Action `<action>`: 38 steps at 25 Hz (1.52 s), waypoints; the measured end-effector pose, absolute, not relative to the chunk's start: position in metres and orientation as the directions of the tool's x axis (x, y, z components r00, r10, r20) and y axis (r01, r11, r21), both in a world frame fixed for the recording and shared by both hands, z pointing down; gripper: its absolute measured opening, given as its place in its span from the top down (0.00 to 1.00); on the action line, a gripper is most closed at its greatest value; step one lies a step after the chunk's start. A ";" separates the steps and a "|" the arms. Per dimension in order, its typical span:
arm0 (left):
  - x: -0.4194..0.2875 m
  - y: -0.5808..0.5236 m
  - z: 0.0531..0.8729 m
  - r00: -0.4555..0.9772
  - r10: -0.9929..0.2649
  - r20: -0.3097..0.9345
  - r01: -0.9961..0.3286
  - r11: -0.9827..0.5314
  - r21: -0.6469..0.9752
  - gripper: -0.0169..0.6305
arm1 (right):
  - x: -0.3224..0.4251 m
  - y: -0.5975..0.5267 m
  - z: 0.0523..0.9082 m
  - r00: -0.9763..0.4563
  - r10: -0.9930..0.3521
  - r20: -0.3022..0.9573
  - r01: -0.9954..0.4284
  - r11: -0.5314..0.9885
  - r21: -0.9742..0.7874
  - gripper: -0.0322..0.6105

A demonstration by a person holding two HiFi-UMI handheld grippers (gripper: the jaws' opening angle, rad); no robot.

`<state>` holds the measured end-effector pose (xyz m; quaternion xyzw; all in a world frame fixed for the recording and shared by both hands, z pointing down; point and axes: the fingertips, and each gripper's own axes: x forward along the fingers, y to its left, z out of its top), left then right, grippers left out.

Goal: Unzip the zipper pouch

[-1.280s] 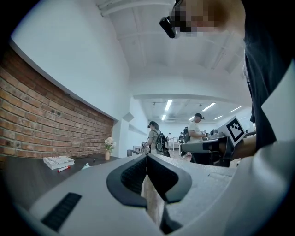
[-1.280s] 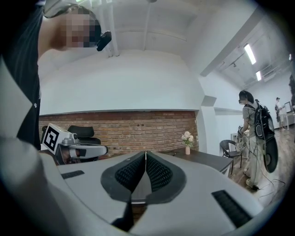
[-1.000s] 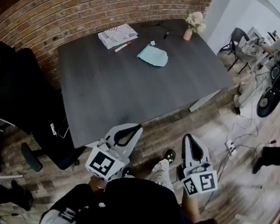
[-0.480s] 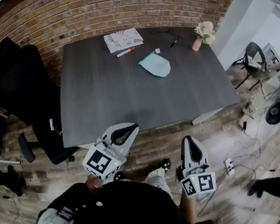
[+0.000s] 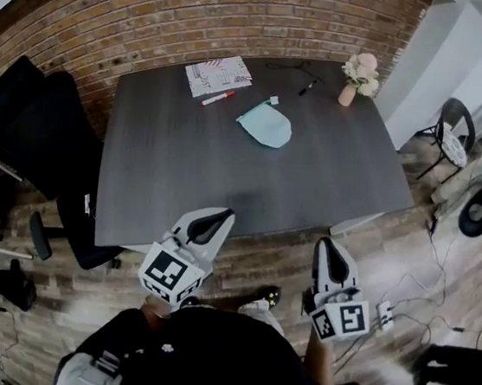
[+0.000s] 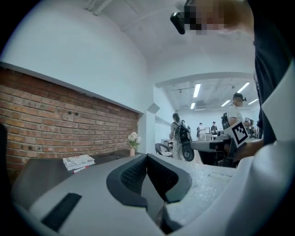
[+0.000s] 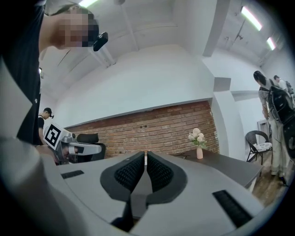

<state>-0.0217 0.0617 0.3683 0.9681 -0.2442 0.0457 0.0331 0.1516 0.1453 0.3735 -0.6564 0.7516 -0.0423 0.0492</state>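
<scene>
Zipper pouch (image 5: pixel 265 125): pale blue, flat on far half of dark table (image 5: pixel 223 194), about 12 o'clock from person. Red marker (image 5: pixel 218 98) at its 10 o'clock, flower vase (image 5: pixel 348 94) at 2 o'clock. Left gripper (image 5: pixel 211 221): jaws pressed together, empty. Right gripper (image 5: pixel 328 244): narrow slit, opening, nothing between. Both low by near table edge, well apart from pouch; likely carrying stance, reach not begun.

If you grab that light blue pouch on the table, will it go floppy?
The pale blue fabric-like zipper pouch lies flat on the dark grey table, so it would probably flop. It looks thin and unstuffed, so likely light. Flat things don't roll; pushed, it might slide or bunch.
</scene>
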 end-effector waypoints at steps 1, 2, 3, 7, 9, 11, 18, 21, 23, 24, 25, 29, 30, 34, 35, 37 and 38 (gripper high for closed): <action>-0.016 0.059 0.366 0.875 -0.476 0.092 -0.481 -0.876 0.042 0.97 | 0.159 0.143 0.373 -0.140 -0.990 -0.019 -0.981 0.141 -0.134 0.92; -0.010 0.056 0.363 0.871 -0.483 0.084 -0.488 -0.872 0.039 0.97 | 0.167 0.142 0.373 -0.145 -0.989 -0.019 -0.979 0.146 -0.140 0.92; -0.003 0.054 0.362 0.866 -0.492 0.085 -0.497 -0.867 0.036 0.97 | 0.175 0.141 0.373 -0.149 -0.989 -0.018 -0.978 0.150 -0.145 0.92; 0.026 0.047 0.358 0.843 -0.528 0.100 -0.533 -0.845 0.036 0.97 | 0.208 0.134 0.369 -0.171 -0.985 -0.024 -0.972 0.173 -0.158 0.92; 0.043 0.046 0.359 0.839 -0.537 0.089 -0.541 -0.841 0.029 0.97 | 0.224 0.131 0.371 -0.184 -0.983 -0.026 -0.969 0.186 -0.160 0.92; 0.059 0.047 0.361 0.834 -0.545 0.088 -0.549 -0.835 0.029 0.97 | 0.241 0.130 0.372 -0.194 -0.981 -0.029 -0.967 0.196 -0.162 0.92; 0.099 0.052 0.365 0.800 -0.581 0.149 -0.592 -0.805 0.045 0.97 | 0.287 0.123 0.375 -0.237 -0.971 -0.011 -0.958 0.236 -0.163 0.92; 0.102 0.053 0.365 0.785 -0.599 0.159 -0.611 -0.791 0.032 0.97 | 0.297 0.117 0.377 -0.264 -0.964 -0.012 -0.950 0.263 -0.170 0.92; 0.100 0.051 0.365 0.771 -0.617 0.160 -0.628 -0.778 0.024 0.97 | 0.298 0.109 0.376 -0.287 -0.958 -0.015 -0.945 0.286 -0.162 0.92; 0.097 0.050 0.365 0.763 -0.626 0.161 -0.637 -0.771 0.021 0.97 | 0.297 0.105 0.376 -0.300 -0.954 -0.015 -0.942 0.298 -0.156 0.92; 0.095 0.047 0.366 0.754 -0.636 0.161 -0.647 -0.762 0.018 0.97 | 0.295 0.099 0.375 -0.313 -0.950 -0.015 -0.938 0.312 -0.150 0.92; 0.083 0.039 0.369 0.718 -0.674 0.172 -0.686 -0.728 0.008 0.97 | 0.287 0.077 0.376 -0.367 -0.930 -0.008 -0.921 0.365 -0.134 0.92; 0.080 0.036 0.370 0.710 -0.682 0.174 -0.694 -0.720 0.008 0.97 | 0.284 0.070 0.375 -0.379 -0.925 -0.008 -0.918 0.377 -0.127 0.92; 0.067 0.016 0.378 0.687 -0.707 0.167 -0.719 -0.695 0.016 0.97 | 0.269 0.041 0.370 -0.421 -0.907 -0.017 -0.902 0.421 -0.094 0.92; 0.066 0.009 0.381 0.685 -0.711 0.159 -0.722 -0.692 0.015 0.97 | 0.267 0.034 0.370 -0.431 -0.902 -0.019 -0.899 0.431 -0.085 0.92; 0.067 -0.004 0.385 0.682 -0.718 0.137 -0.726 -0.687 0.015 0.97 | 0.265 0.020 0.369 -0.444 -0.896 -0.018 -0.893 0.444 -0.068 0.92; 0.069 -0.011 0.385 0.682 -0.721 0.124 -0.728 -0.686 0.017 0.97 | 0.265 0.013 0.369 -0.449 -0.894 -0.015 -0.891 0.449 -0.063 0.92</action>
